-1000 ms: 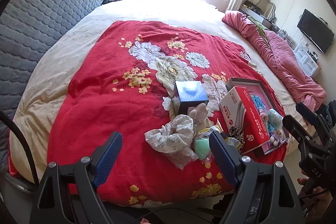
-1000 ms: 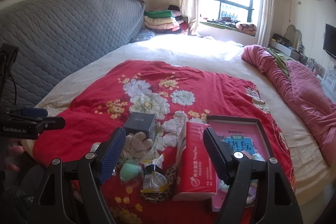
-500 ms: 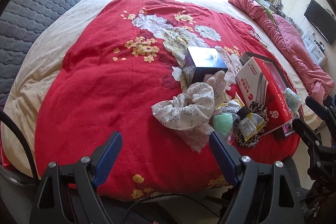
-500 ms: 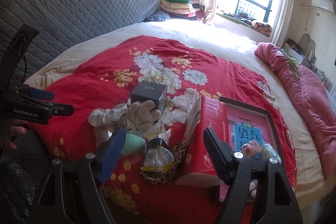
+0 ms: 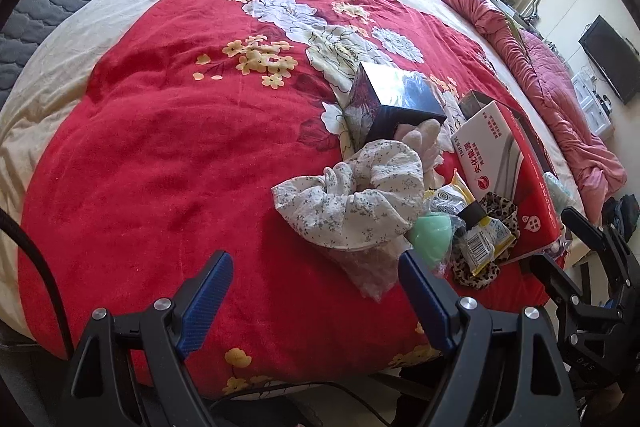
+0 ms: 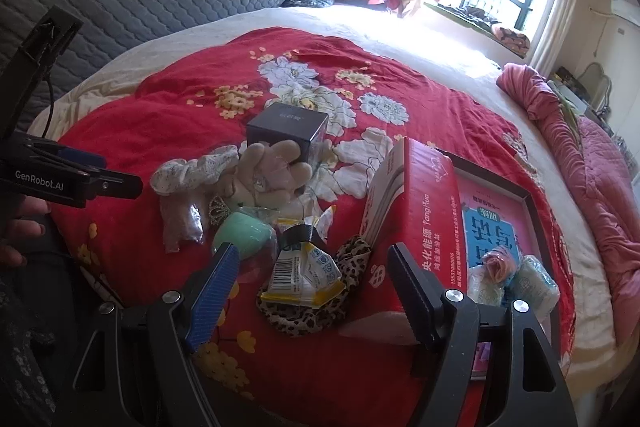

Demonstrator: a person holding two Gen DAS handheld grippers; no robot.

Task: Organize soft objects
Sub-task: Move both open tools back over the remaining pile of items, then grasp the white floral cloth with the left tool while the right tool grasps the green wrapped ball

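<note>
Both hand-held grippers (image 6: pixel 312 287) nearer the scrunchie (image 5: pixel 352 195).

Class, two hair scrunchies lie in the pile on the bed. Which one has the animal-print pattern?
The leopard-print scrunchie, brown and black spotted, lying under the yellow packet beside the red box. The other scrunchie is white with tiny flowers.

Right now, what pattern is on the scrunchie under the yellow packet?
Leopard print, brown and black on tan. The scrunchie shows best in the right wrist view, under the packet.
</note>
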